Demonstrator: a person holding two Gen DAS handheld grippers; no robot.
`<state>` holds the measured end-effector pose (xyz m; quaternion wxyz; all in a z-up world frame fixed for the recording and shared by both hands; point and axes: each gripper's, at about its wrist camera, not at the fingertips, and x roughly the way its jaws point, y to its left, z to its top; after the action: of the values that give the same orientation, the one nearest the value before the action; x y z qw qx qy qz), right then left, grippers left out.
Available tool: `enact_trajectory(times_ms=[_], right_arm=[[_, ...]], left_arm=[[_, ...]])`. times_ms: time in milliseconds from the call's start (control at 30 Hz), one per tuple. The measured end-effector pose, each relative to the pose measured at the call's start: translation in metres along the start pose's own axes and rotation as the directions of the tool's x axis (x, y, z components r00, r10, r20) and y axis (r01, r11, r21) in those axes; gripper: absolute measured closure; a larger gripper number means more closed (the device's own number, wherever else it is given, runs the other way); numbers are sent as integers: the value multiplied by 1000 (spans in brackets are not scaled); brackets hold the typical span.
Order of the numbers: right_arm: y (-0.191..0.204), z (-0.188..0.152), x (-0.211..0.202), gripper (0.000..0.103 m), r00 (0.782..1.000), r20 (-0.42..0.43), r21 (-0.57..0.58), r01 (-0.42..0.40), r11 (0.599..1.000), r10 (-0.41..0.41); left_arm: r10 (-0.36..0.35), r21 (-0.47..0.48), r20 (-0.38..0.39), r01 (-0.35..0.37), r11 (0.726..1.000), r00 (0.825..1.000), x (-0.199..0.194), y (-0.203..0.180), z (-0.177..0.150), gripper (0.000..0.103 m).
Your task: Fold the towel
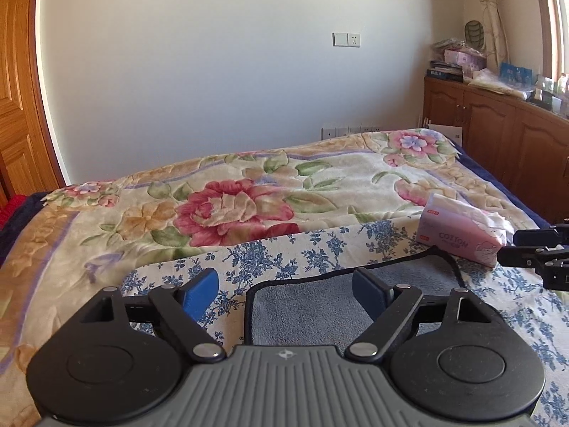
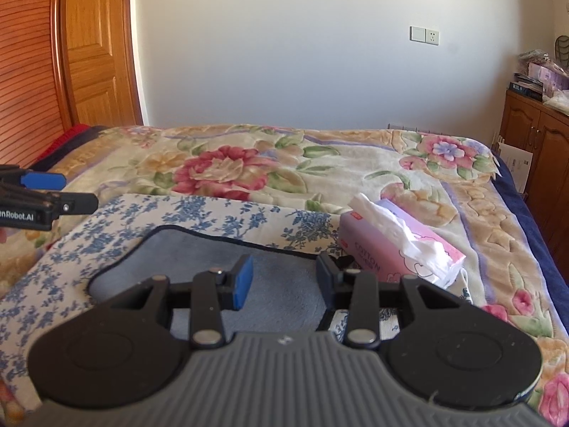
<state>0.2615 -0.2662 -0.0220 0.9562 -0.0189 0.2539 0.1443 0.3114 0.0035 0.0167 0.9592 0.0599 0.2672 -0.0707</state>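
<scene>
A grey-blue towel (image 1: pixel 313 313) with black edging lies flat on a white cloth with blue flowers (image 1: pixel 284 249) on the bed. My left gripper (image 1: pixel 284 290) hovers above the towel's near left part, its jaws wide open with nothing between them. In the right wrist view the towel (image 2: pixel 199 249) spreads below my right gripper (image 2: pixel 286 279), which is open with a moderate gap and holds nothing. Each gripper shows in the other's view: the right gripper (image 1: pixel 508 247) at the right edge, the left gripper (image 2: pixel 71 190) at the left edge.
A pink tissue pack (image 1: pixel 458 238) (image 2: pixel 391 249) sits by the towel's far right corner. A flowered blanket (image 1: pixel 231 206) covers the bed behind. A wooden cabinet (image 1: pixel 498 124) with clutter on top stands on the right, and a wooden door (image 2: pixel 92 53) on the left.
</scene>
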Motion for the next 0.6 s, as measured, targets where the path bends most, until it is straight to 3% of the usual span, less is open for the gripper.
enact_trajectory(times_ms=[100, 167, 300, 367, 433, 600], right_arm=[[3, 0, -12, 58, 1000, 9, 1, 1, 1000, -1], [7, 1, -20, 46, 1000, 18, -11, 6, 1000, -6], [11, 3, -32, 34, 999, 31, -11, 15, 1000, -15], [13, 4, -37, 12, 999, 43, -21, 32, 999, -31], [16, 3, -44, 0, 997, 64, -28, 45, 999, -43], [21, 4, -53, 0, 997, 63, -46, 48, 998, -45]], left_arm=[[4, 3, 12, -4, 1000, 1000, -15, -3, 3, 13], [7, 5, 17, -7, 1000, 1000, -24, -4, 3, 11], [6, 14, 26, -6, 1000, 1000, -42, -7, 4, 9], [4, 16, 33, -5, 1000, 999, -51, -8, 4, 7], [0, 17, 40, -1, 1000, 999, -60, -10, 3, 6], [-6, 30, 64, 4, 1000, 998, -82, -16, 3, 0]])
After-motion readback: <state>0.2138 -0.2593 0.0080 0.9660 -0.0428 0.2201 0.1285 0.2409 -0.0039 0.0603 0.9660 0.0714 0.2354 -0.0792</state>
